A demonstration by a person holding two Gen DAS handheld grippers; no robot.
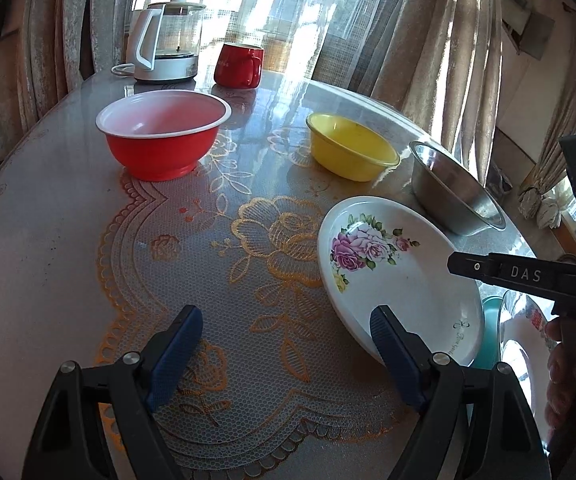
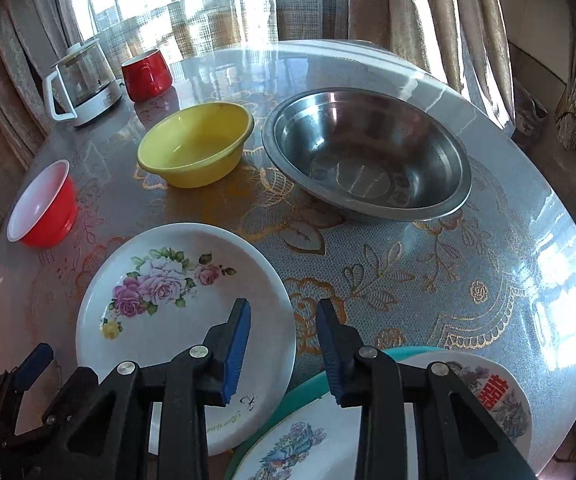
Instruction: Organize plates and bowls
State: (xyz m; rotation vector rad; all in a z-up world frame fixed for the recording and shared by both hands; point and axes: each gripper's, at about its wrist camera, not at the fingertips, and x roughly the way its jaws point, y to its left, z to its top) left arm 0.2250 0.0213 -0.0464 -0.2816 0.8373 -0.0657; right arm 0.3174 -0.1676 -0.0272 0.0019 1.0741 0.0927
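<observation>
1. The round table (image 2: 488, 264), under its glossy lace-patterned cover, carries everything, spread out beyond both tools so each dish can be taken one at a time.
2. The steel bowl (image 2: 368, 156) is the biggest vessel, ahead and a little right of the right gripper (image 2: 283, 320), empty and upright — my guess is it makes the natural base for nesting the others.
3. The rose plate (image 2: 159, 292) sits right at that tool's tips: the left finger hangs over the plate's face, the other stands outside the near-right rim, so the rim lies between the jaws. They are narrowed but not pressing; nothing is gripped yet. It looks lined up for an edge pinch.
4. Under the right tool's body, a teal plate (image 2: 308, 384) with a bird plate (image 2: 300, 440) stacked on it, and a red-character dish (image 2: 500, 396) just beside — seemingly the plate pile.
5. The left gripper (image 1: 285, 326) hovers wide open and empty, the rose plate's near edge by its right finger, perhaps ready to steady it.
6. The red bowl (image 1: 163, 136) is ahead-left of the left tool, the yellow bowl (image 1: 352, 146) ahead-right, both waiting apart.
7. Farthest off stand the kettle (image 1: 167, 40) and red mug (image 1: 239, 65), clear of the work.
</observation>
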